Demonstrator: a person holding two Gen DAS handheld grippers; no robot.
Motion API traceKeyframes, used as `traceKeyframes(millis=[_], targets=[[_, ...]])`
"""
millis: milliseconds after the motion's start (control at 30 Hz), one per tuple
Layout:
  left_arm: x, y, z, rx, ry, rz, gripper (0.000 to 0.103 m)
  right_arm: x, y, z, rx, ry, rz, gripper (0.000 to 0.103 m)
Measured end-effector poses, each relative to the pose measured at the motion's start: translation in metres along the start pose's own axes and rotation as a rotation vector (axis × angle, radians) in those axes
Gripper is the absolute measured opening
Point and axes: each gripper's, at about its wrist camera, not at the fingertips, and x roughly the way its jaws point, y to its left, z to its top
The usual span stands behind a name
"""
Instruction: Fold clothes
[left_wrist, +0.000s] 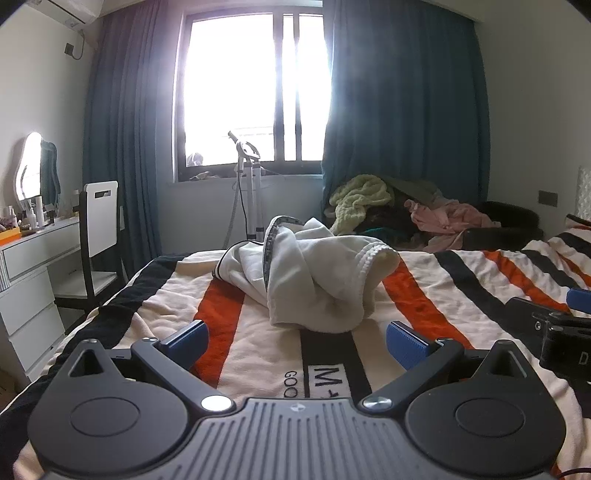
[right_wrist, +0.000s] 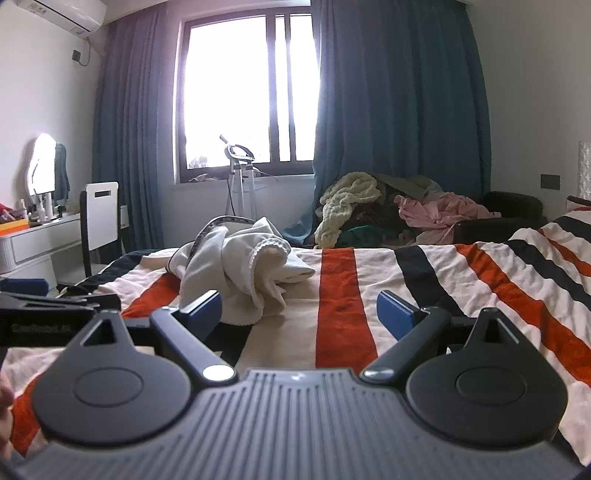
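We find the white garment (left_wrist: 314, 273) crumpled on the striped bed (left_wrist: 443, 295) | dead ahead of left gripper (left_wrist: 297, 341), nearer it | right gripper (right_wrist: 299, 314) offset rightward | both spread wide, empty.

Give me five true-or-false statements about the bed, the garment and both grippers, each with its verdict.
1. The left gripper is open and holds nothing. True.
2. The white garment lies folded flat. False: it sits in a crumpled heap on the striped blanket.
3. The right gripper is shut on the garment. False: its jaws stand apart and empty, short of the cloth.
4. A pile of clothes sits beyond the bed, by the curtain. True.
5. The chair stands on the bed. False: it stands on the floor, at the desk.
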Motion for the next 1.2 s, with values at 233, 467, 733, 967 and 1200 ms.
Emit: traceKeyframes(millis=[233,467,733,967,1200], targets=[[0.0002,-0.0036,0.005,0.017,0.01,0.008,0.103,-0.0005,-0.002,-0.0011,0.002,-0.003,-0.008,0.092],[0.0006,-0.0037,0.0025,0.016,0.008,0.011,0.103,-0.0011,-0.0041,-0.0021,0.005,-0.006,-0.016,0.092],[-0.0002,-0.0021,-0.0008,-0.005,0.009,0.018,0.103,-0.0008,-0.005,-0.0009,0.017,-0.004,-0.025,0.092],[0.0015,0.0018,-0.0002,-0.022,0.027,0.019,0.103,-0.0009,-0.0057,-0.0011,0.02,-0.004,-0.036,0.092],[0.0066,-0.0004,-0.0019,-0.018,0.042,0.009,0.103,-0.0027,-0.0075,-0.0001,0.03,-0.012,-0.041,0.092]])
